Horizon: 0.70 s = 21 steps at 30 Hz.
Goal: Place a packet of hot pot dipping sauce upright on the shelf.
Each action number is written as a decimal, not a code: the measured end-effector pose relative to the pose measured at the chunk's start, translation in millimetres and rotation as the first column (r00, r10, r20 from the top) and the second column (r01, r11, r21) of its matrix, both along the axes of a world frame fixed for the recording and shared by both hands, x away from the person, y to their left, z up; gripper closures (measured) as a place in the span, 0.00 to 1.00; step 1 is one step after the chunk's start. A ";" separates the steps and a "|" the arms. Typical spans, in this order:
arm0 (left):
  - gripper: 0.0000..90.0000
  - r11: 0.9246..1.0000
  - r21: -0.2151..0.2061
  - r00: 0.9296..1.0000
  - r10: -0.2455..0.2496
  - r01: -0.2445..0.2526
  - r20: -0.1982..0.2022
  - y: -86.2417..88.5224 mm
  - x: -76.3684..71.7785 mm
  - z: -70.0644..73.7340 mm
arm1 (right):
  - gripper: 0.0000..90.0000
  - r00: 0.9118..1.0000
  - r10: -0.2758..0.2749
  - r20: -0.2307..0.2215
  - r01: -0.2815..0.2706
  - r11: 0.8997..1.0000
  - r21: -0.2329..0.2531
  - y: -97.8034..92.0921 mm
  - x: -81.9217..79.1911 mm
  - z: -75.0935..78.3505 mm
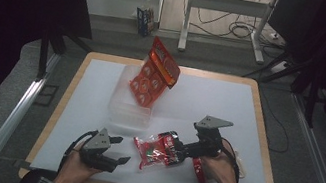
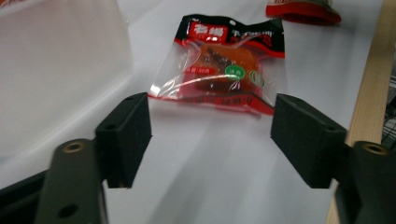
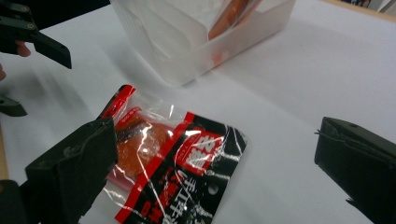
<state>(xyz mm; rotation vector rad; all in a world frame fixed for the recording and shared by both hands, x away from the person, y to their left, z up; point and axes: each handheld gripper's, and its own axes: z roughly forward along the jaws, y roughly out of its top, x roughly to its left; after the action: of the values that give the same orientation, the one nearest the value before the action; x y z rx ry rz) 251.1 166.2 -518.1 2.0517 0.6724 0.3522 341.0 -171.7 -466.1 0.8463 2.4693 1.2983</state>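
Note:
A red and black snack packet (image 1: 156, 151) with a clear window lies flat on the white mat near the front. My right gripper (image 1: 181, 153) is at its right end and stands open. In the right gripper view the packet (image 3: 173, 158) lies between the wide-apart jaws of that gripper (image 3: 217, 140), nearer the left jaw. My left gripper (image 1: 122, 150) is open, just left of the packet and apart from it. Its own view has the packet (image 2: 219, 65) lying beyond the open jaws of the left gripper (image 2: 212, 116).
A clear plastic tub (image 1: 131, 98) stands mid-table with a red card pack of round orange items (image 1: 155, 72) leaning in it. Another red packet (image 1: 197, 171) lies under my right hand. The table's wooden edge (image 2: 369, 93) runs close by the left gripper.

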 end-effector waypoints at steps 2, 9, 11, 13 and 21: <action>0.40 1.000 -0.012 1.000 -0.007 0.007 0.010 -3.0 3.2 0.3 | 0.00 1.000 -0.008 -0.010 0.008 1.000 0.006 -2.7 -3.4 -3.3; 0.63 0.999 -0.018 0.999 -0.043 0.043 0.005 -18.9 16.0 -2.8 | 0.00 1.000 -0.002 -0.022 0.001 1.000 -0.024 -7.7 -13.5 -12.8; 0.79 0.998 -0.014 0.998 -0.061 0.061 -0.002 -25.1 20.2 -2.9 | 0.00 1.000 -0.006 -0.029 0.005 0.999 -0.042 -10.2 -15.3 -16.2; 0.92 0.998 -0.026 0.998 -0.064 0.063 -0.010 -28.9 23.8 -2.9 | 0.00 0.999 -0.011 -0.035 0.009 0.998 -0.055 -11.8 -16.2 -17.3; 1.00 0.997 0.009 0.996 -0.080 0.080 -0.040 -43.7 33.6 -12.8 | 0.00 0.998 -0.029 -0.056 0.025 0.997 -0.067 -16.5 -18.3 -20.8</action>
<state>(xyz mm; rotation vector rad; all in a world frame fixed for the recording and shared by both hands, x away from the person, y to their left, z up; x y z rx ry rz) 284.8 122.5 -530.9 2.0938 0.6112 0.2700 322.7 -188.2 -487.0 0.9100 2.5200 1.1926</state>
